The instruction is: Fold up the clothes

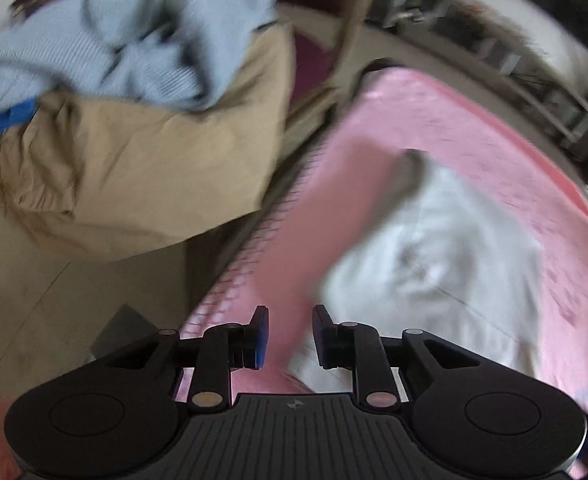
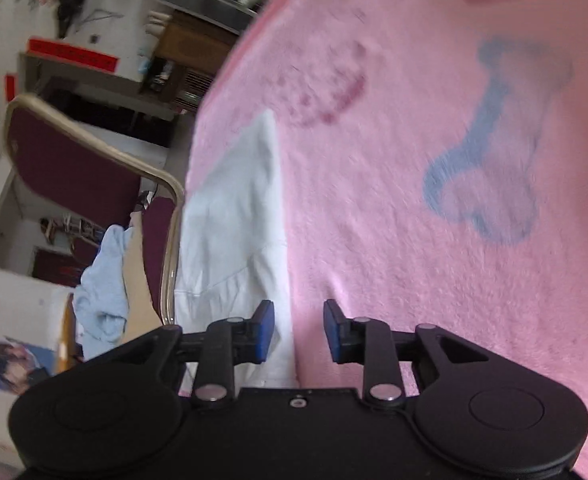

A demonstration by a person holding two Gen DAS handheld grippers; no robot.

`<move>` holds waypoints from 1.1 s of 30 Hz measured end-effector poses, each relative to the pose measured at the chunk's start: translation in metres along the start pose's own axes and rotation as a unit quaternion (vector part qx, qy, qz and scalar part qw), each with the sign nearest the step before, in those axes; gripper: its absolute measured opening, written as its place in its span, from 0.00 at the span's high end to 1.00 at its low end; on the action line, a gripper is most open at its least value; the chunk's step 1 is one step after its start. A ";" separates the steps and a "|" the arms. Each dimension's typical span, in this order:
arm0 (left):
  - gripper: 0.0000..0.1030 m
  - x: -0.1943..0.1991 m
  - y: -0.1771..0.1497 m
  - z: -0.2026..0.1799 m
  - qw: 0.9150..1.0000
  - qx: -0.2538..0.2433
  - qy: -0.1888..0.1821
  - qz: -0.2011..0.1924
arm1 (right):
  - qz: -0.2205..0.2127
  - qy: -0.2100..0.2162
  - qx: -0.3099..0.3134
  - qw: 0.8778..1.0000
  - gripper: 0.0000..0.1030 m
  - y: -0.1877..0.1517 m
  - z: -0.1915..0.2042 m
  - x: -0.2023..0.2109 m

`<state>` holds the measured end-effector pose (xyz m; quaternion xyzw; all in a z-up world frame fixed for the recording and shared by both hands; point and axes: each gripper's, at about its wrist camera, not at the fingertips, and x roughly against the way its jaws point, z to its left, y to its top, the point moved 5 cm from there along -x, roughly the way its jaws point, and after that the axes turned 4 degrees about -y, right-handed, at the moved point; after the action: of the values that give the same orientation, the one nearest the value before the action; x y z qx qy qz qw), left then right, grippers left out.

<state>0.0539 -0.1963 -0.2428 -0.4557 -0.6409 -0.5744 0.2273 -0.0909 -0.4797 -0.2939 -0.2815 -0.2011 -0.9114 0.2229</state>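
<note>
A white garment (image 1: pixel 434 256) lies crumpled on the pink blanket (image 1: pixel 474 128), blurred by motion. My left gripper (image 1: pixel 290 334) is open just over the garment's near edge, with nothing between its fingers. In the right wrist view the same white garment (image 2: pixel 233 216) lies along the left edge of the pink blanket (image 2: pixel 394 240). My right gripper (image 2: pixel 298 330) hangs open at the garment's near right edge, empty. A heap of other clothes, a light blue knit (image 1: pixel 133 36) on a tan piece (image 1: pixel 153 160), sits to the left on a chair.
A maroon chair with a gold frame (image 2: pixel 93 152) stands beside the bed, holding the light blue clothes (image 2: pixel 101 292). Beige floor (image 1: pixel 33 300) lies below the left. Shelves and furniture (image 1: pixel 534 72) line the far wall. A blue bone print (image 2: pixel 494 152) marks the blanket.
</note>
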 end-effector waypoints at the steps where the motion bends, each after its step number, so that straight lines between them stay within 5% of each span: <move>1: 0.79 0.003 -0.004 -0.009 1.000 -0.020 -0.014 -0.002 | -0.006 0.002 0.013 1.000 0.73 -0.001 0.006 0.003; 9: 0.76 -0.010 -0.040 -0.080 0.979 -0.190 -0.077 0.017 | 0.015 0.014 0.179 0.984 0.73 -0.028 0.062 -0.023; 13: 0.76 -0.022 -0.058 -0.100 0.964 -0.242 -0.101 0.045 | 0.023 -0.027 0.281 0.959 0.73 -0.047 0.066 -0.037; 16: 0.71 -0.026 -0.067 -0.106 0.954 -0.288 -0.080 0.038 | 0.011 -0.054 0.347 0.936 0.76 -0.061 0.066 -0.040; 18: 0.69 -0.019 -0.071 -0.100 0.954 -0.288 -0.073 0.040 | 0.010 -0.068 0.374 0.925 0.76 -0.067 0.071 -0.036; 24: 0.70 -0.005 -0.075 -0.075 0.961 -0.262 -0.048 0.078 | 0.049 -0.053 0.306 0.949 0.75 -0.059 0.069 -0.006; 28: 0.72 0.006 -0.055 -0.061 0.974 -0.221 -0.041 0.037 | 0.034 -0.025 0.237 0.971 0.63 -0.044 0.065 0.011; 33: 0.69 0.021 -0.011 -0.049 0.982 -0.181 -0.044 -0.004 | 0.027 0.032 0.107 0.993 0.61 -0.016 0.056 0.019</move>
<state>0.0236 -0.2348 -0.2199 -0.5111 -0.5376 -0.6615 0.1101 -0.0893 -0.4448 -0.2438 -0.2318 -0.2824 -0.8871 0.2823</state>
